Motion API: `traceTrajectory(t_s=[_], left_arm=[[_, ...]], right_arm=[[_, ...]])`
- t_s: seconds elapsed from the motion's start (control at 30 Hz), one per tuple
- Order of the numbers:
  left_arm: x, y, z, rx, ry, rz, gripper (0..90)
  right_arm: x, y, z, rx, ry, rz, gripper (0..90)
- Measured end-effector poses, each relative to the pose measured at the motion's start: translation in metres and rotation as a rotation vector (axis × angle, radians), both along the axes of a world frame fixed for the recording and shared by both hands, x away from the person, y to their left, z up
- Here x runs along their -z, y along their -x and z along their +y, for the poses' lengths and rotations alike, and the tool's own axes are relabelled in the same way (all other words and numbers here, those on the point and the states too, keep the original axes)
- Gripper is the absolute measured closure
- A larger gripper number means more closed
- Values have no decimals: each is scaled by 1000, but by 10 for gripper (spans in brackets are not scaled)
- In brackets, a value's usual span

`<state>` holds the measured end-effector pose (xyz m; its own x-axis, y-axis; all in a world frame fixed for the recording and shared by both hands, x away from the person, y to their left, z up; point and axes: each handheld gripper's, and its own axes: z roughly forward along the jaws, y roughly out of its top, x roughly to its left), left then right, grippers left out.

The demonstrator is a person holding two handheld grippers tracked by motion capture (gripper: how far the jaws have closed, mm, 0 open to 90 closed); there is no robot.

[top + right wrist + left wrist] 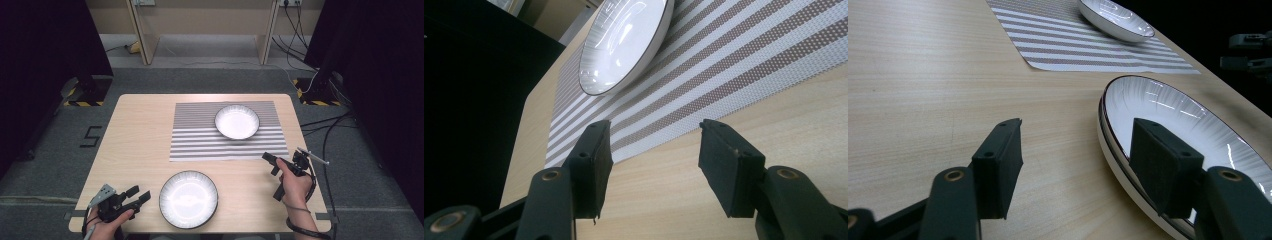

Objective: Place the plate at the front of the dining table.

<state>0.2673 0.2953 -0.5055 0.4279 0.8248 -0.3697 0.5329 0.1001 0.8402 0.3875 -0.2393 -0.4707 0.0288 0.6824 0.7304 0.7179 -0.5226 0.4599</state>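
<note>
A large white plate [188, 198] with a dark ribbed rim lies near the table's front edge. Just left of it my left gripper [138, 196] is open, its jaws pointing at the plate's rim. In the left gripper view the plate [1193, 130] lies at the right, and the gripper [1083, 165] holds nothing. A smaller white plate [237, 121] rests on a striped placemat [200, 137] farther back. My right gripper [270, 162] hovers open at the mat's front right corner. In the right gripper view the open gripper [654, 160] faces the mat [744, 60] and the small plate [624, 40].
The light wooden table [135, 135] has bare wood on its left half. Black stands and cables sit on the grey floor around it, and wooden furniture legs stand at the back.
</note>
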Motion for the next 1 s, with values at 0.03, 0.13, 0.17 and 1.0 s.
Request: traceTrajectory(t_s=[0.03, 0.13, 0.17, 1.0], left_arm=[[0, 0, 0, 3, -1, 1, 373], [0, 0, 0, 3, -1, 0, 373], [0, 0, 0, 2, -1, -1, 373], [0, 1, -1, -1, 0, 0, 373]], right_arm=[[0, 1, 0, 3, 1, -3, 469], [0, 4, -2, -1, 6, -2, 470], [0, 5, -2, -1, 10, -4, 469], [10, 48, -20, -7, 12, -13, 462]])
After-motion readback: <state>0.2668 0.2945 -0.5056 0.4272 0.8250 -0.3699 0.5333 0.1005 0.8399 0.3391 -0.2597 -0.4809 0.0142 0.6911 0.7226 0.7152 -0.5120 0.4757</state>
